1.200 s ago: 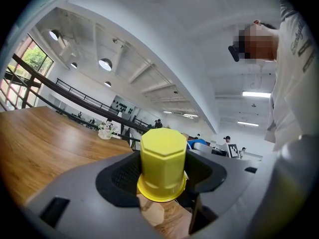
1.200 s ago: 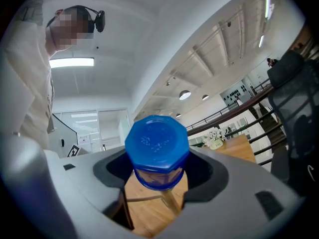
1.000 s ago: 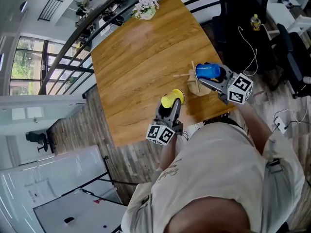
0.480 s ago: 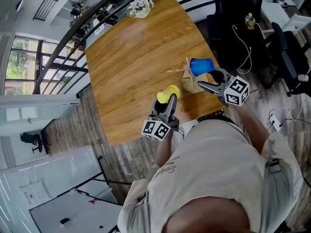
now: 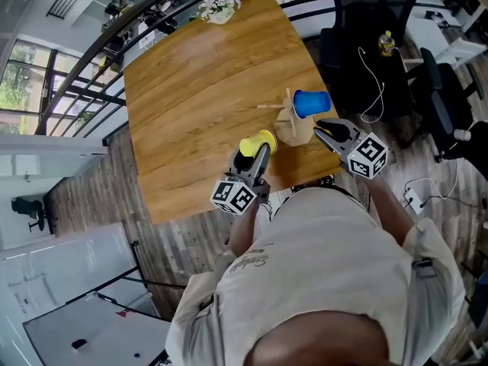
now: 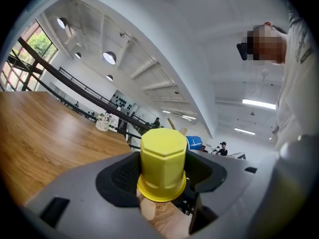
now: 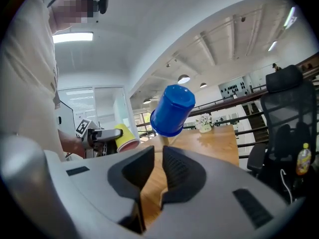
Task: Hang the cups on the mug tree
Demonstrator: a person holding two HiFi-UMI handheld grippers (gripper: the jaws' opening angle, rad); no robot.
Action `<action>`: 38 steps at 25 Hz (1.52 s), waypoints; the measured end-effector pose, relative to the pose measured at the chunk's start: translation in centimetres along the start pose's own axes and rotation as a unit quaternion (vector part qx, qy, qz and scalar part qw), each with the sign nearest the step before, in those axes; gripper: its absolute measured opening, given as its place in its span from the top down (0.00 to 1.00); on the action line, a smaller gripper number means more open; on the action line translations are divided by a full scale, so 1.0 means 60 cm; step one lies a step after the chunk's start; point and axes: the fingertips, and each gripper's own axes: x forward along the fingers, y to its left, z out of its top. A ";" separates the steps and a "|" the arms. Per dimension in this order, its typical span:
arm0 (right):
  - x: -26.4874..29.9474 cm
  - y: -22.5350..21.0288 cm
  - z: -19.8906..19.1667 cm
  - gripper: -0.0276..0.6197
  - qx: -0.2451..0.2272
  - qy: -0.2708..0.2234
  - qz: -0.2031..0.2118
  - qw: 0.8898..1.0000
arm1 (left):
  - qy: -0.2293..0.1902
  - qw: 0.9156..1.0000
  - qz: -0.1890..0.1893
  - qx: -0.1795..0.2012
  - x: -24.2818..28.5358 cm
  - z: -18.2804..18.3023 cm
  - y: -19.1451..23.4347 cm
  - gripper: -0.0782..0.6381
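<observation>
The left gripper clamps a yellow plastic cup near the wooden table's edge. At its two o'clock, a blue plastic cup hangs on the wooden mug tree. The right gripper's empty jaws are closing.

The table looks glossy wood, the yellow cup and blue cup smooth plastic.

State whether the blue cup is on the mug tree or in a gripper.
On the tree: the blue cup sits mouth-down over a peg; the right gripper, jaws closing, is empty.
</observation>
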 end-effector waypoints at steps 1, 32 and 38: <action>-0.004 0.000 0.000 0.93 0.000 -0.002 -0.005 1.000 | 0.003 1.000 -0.001 0.000 0.001 -0.002 0.001 0.50; -0.043 -0.011 -0.033 0.96 0.028 0.023 -0.095 0.995 | 0.048 0.995 0.009 -0.091 0.106 -0.089 0.125 0.50; -0.025 -0.013 -0.047 0.96 0.039 0.033 -0.094 0.994 | 0.057 0.994 -0.009 -0.092 0.133 -0.113 0.127 0.50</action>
